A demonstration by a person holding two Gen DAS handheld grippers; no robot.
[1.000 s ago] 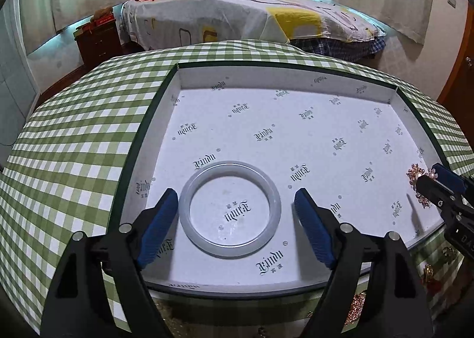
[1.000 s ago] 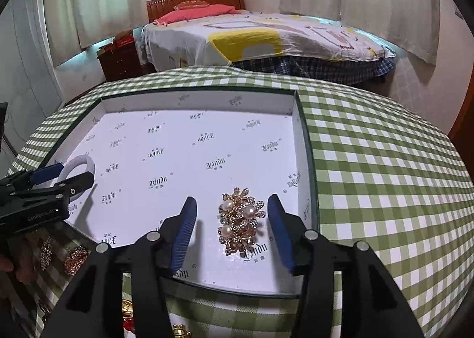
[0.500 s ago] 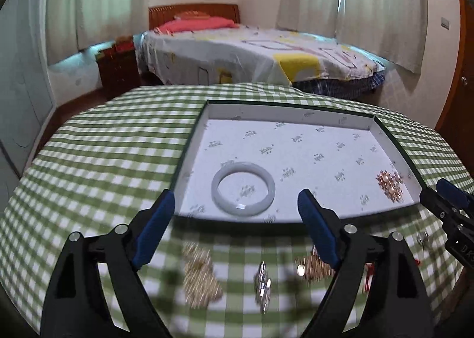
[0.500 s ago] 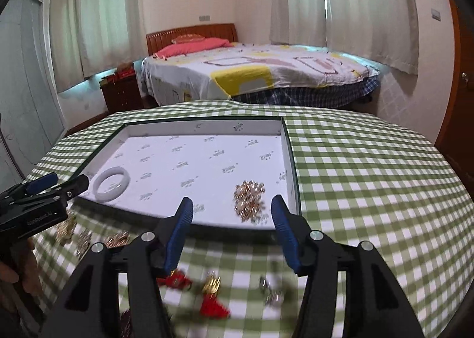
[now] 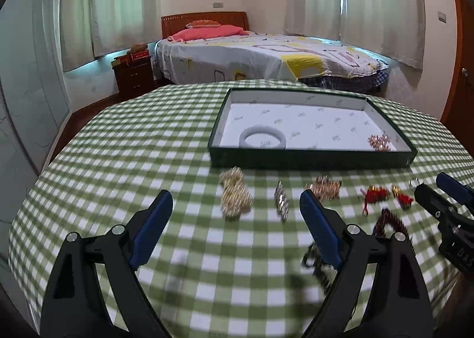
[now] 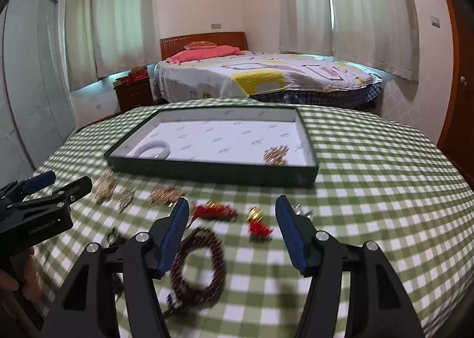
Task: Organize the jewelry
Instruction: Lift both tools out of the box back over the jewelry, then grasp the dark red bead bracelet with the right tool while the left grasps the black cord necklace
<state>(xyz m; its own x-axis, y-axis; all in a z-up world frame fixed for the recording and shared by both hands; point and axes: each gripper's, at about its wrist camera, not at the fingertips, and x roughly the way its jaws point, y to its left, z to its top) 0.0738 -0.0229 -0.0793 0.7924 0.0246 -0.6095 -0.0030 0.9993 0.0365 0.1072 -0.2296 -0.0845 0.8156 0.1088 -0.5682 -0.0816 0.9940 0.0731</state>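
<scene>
A dark green tray [image 5: 311, 159] [image 6: 213, 173] with a white printed liner sits on the checked table. In it lie a white bangle [image 5: 262, 137] [image 6: 154, 150] and a gold pearl brooch [image 5: 378, 142] [image 6: 276, 155]. In front of the tray lie loose pieces: a gold chain heap [image 5: 234, 196], a silver clip [image 5: 281, 203], a rose-gold piece [image 5: 326, 188], red tassel earrings [image 6: 257, 224] and a dark red bead string [image 6: 197, 264]. My left gripper [image 5: 235, 224] is open and empty above the table. My right gripper [image 6: 232, 227] is open and empty above the red earrings.
The green checked tablecloth [image 5: 133, 160] covers a round table. A bed [image 5: 266, 56] and a wooden nightstand [image 5: 133, 74] stand behind it. The right gripper shows at the right edge of the left wrist view [image 5: 444, 204].
Both grippers have pulled back and up from the tray. The bangle and the brooch stay in the tray. The loose jewelry in front of the tray has come into view.
</scene>
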